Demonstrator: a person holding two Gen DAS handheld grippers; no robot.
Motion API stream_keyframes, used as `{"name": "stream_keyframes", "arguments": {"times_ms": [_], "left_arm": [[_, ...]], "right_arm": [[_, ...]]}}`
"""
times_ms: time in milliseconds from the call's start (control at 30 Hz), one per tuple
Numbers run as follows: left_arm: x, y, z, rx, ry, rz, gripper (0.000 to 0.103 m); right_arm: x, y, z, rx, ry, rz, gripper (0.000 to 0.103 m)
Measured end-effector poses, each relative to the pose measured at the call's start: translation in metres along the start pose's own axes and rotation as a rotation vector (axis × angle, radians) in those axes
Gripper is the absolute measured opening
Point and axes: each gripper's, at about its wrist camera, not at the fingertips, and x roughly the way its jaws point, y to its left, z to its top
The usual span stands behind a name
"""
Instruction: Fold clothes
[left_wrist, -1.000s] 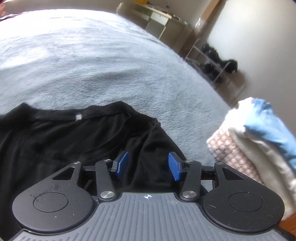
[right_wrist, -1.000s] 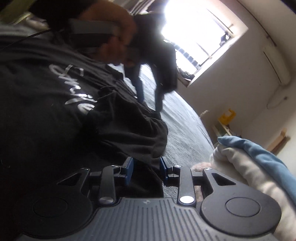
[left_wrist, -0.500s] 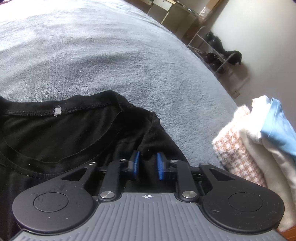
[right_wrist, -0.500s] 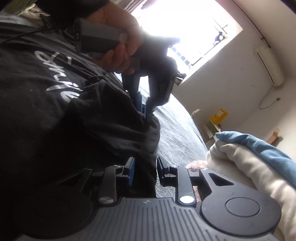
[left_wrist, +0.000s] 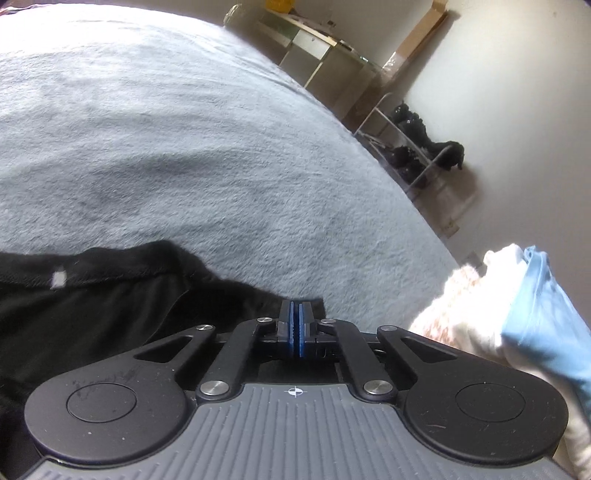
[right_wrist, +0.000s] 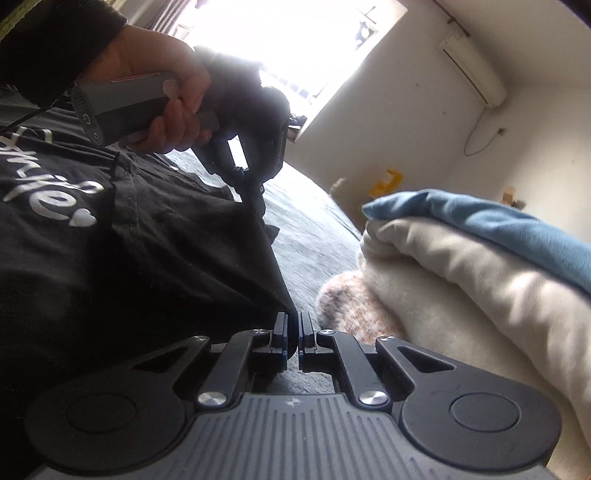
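A black T-shirt (left_wrist: 110, 314) with white lettering lies on the grey blanket (left_wrist: 184, 147). In the left wrist view my left gripper (left_wrist: 295, 325) is shut, its blue pads pressed together on the shirt's edge near the collar. The right wrist view shows the same shirt (right_wrist: 166, 258) pulled taut between both grippers. There my right gripper (right_wrist: 292, 332) is shut on a lower corner of the fabric. Farther off, the left gripper (right_wrist: 255, 195) pinches the cloth, held by a person's hand (right_wrist: 173, 103).
A stack of folded clothes (left_wrist: 517, 314), cream and pink with a blue piece on top, sits close to the right of both grippers (right_wrist: 461, 266). Beyond the bed's far edge stand a shoe rack (left_wrist: 417, 155) and a cabinet (left_wrist: 321, 55). A bright window (right_wrist: 295, 37) glares.
Both grippers went from open to shut on the black shirt's edge. The fabric between them is now stretched straight, and both hands have shifted slightly along the bed.
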Motion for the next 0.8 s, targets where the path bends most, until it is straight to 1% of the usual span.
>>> {"name": "stream_keyframes", "arguments": {"times_ms": [100,167,233,267,333,367,467,500,600,633,667,700,733,800], "left_arm": [[0.012,-0.001,0.002,-0.005,0.004,0.011,0.000],[0.017,0.003,0.004,-0.031,0.038,0.004,0.001],[0.018,0.007,0.007,-0.059,0.062,0.005,0.003],[0.015,0.008,0.009,-0.059,0.066,0.009,0.007],[0.011,0.007,0.014,-0.046,0.076,0.031,0.037],[0.010,0.005,0.017,-0.031,0.083,0.049,0.045],[0.014,-0.012,0.020,0.050,0.105,0.068,0.048],[0.020,-0.018,0.020,0.074,0.124,0.086,0.049],[0.040,-0.038,0.021,0.146,0.182,0.143,0.048],[0.047,-0.043,0.020,0.162,0.203,0.177,0.039],[0.052,-0.046,0.018,0.157,0.211,0.218,0.031],[0.057,-0.048,0.017,0.150,0.217,0.261,0.020],[0.056,-0.047,0.017,0.120,0.208,0.270,0.012],[0.045,-0.041,0.021,0.035,0.155,0.239,0.006]], "right_arm": [[0.003,0.000,-0.001,0.015,0.018,-0.006,0.005],[0.005,0.002,-0.002,0.004,0.029,-0.002,0.005],[0.006,0.003,-0.004,-0.016,0.036,0.002,0.005],[0.006,0.004,-0.004,-0.026,0.032,0.000,0.005],[0.004,0.007,-0.005,-0.044,0.015,-0.012,0.005],[0.004,0.008,-0.006,-0.053,0.006,-0.018,0.005],[0.003,0.013,-0.008,-0.090,-0.018,-0.035,0.005],[0.003,0.015,-0.008,-0.103,-0.024,-0.040,0.005],[-0.003,0.019,-0.009,-0.121,-0.036,-0.049,0.005],[-0.003,0.019,-0.008,-0.121,-0.040,-0.049,0.005],[-0.004,0.019,-0.009,-0.123,-0.044,-0.048,0.005],[-0.004,0.019,-0.009,-0.126,-0.047,-0.047,0.005],[-0.004,0.019,-0.010,-0.128,-0.051,-0.046,0.005],[-0.004,0.020,-0.011,-0.137,-0.056,-0.043,0.005]]}}
